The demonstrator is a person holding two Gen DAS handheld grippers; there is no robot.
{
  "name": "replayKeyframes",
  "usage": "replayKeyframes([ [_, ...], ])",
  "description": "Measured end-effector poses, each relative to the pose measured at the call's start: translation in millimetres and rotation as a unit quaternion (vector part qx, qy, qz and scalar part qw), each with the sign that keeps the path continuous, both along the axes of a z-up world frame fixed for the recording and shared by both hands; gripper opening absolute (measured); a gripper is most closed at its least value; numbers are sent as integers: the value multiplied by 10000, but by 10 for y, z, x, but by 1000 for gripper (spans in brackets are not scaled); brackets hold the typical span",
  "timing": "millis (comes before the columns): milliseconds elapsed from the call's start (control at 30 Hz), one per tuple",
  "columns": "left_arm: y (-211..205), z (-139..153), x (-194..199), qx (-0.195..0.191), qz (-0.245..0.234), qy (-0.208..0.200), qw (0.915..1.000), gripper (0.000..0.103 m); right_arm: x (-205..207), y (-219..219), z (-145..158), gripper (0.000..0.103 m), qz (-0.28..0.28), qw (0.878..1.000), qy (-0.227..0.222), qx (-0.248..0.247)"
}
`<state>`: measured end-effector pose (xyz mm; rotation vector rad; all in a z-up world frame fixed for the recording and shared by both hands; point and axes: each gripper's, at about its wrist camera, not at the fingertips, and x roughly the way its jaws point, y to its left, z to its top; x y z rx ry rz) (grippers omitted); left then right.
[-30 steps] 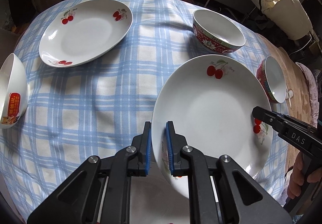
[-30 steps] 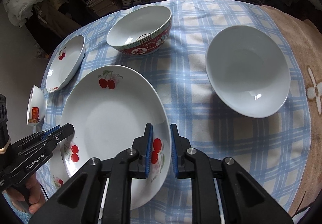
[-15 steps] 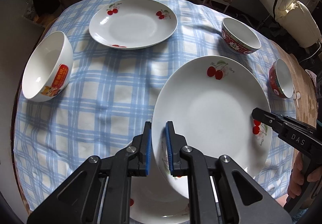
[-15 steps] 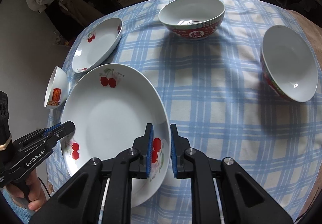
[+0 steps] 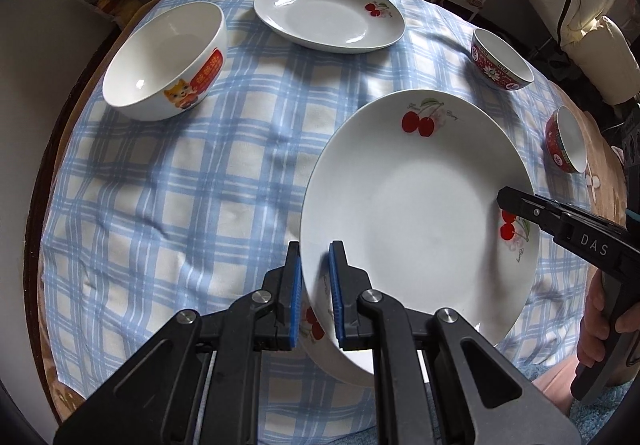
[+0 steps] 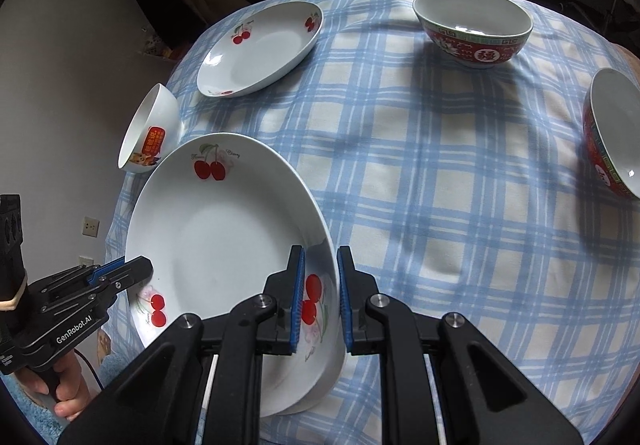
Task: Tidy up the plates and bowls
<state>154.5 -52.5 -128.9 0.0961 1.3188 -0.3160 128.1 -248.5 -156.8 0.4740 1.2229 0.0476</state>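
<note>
Grippers clamped opposite rims of one cherry plate: left gripper on its left edge, right gripper on its right, plate held above checked tablecloth.

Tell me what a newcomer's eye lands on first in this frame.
The big cherry plate, gripped at opposite rims by the left claw and right claw, dominates the near edge of the blue checked tablecloth. A second cherry plate lies across the table, with a white cartoon bowl to its left.
</note>
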Motion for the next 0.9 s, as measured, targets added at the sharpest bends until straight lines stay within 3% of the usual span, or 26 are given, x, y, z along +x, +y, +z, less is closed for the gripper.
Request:
replayKeyframes([
  [400,228,-209,-246,-134,151,179,9996,13,-96,212,-88,17,352,9987,211,-299],
  [900,183,-394,-264,-76,104,298,9995,14,-55,272,-242,18,401,9972,391,-492],
])
